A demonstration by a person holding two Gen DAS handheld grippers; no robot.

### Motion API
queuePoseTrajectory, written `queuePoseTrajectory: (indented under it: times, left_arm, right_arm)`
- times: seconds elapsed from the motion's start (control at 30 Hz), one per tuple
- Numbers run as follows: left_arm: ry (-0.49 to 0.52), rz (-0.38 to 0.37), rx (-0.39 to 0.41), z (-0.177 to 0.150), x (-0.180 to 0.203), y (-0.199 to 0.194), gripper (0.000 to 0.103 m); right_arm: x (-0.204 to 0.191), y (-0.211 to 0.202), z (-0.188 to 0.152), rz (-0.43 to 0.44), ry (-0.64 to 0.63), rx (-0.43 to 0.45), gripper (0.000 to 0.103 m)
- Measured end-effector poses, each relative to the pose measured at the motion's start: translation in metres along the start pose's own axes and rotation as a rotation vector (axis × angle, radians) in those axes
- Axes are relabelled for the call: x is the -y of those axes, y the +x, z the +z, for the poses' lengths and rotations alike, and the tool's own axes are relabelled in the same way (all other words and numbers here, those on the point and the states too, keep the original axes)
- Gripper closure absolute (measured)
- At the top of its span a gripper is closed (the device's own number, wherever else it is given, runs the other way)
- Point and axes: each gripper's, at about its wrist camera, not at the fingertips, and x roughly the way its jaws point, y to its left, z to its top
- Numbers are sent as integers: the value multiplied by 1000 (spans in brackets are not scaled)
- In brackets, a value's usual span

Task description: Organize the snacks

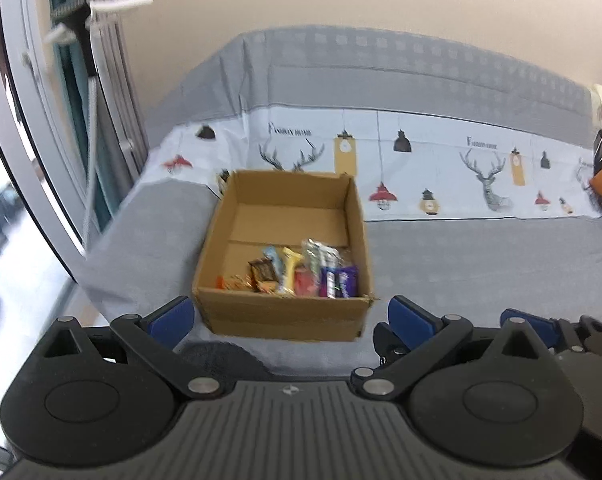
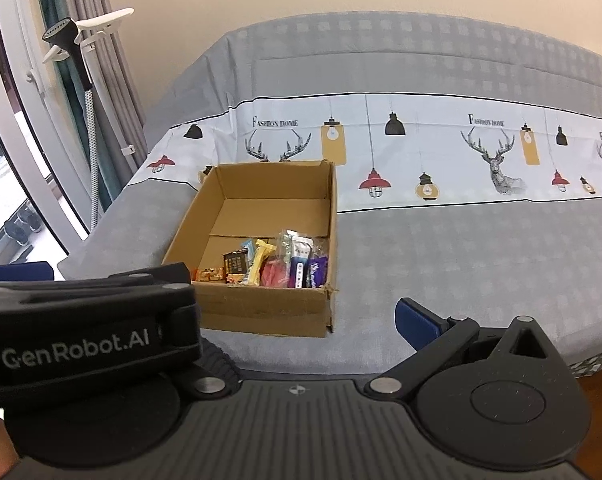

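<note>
Left hand-held gripper (image 1: 291, 318) spread wide and empty, blue pads either side of the near wall of the open brown cardboard box (image 1: 281, 316). Inside the box, against its near wall, a loose heap of small bright foil-wrapped snacks (image 1: 301, 274): probably light, crinkly, slippery, easily crushed; best pinched across a flat wrapper middle or a sealed end. Right of the box, bare grey checked bedcover (image 2: 461, 264) with a deer-print band beyond. Right hand-held gripper (image 2: 297, 320) low, right of the box; only one blue pad showing, apparently apart, holding nothing.
</note>
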Motion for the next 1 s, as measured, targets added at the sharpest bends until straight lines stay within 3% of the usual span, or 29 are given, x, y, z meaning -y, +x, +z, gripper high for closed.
queuePoseTrajectory:
  times: [1.0]
  left_arm:
    - [-6, 17, -7, 1, -2, -2, 0]
  right_arm:
    - [0, -2, -1, 8, 2, 1, 1]
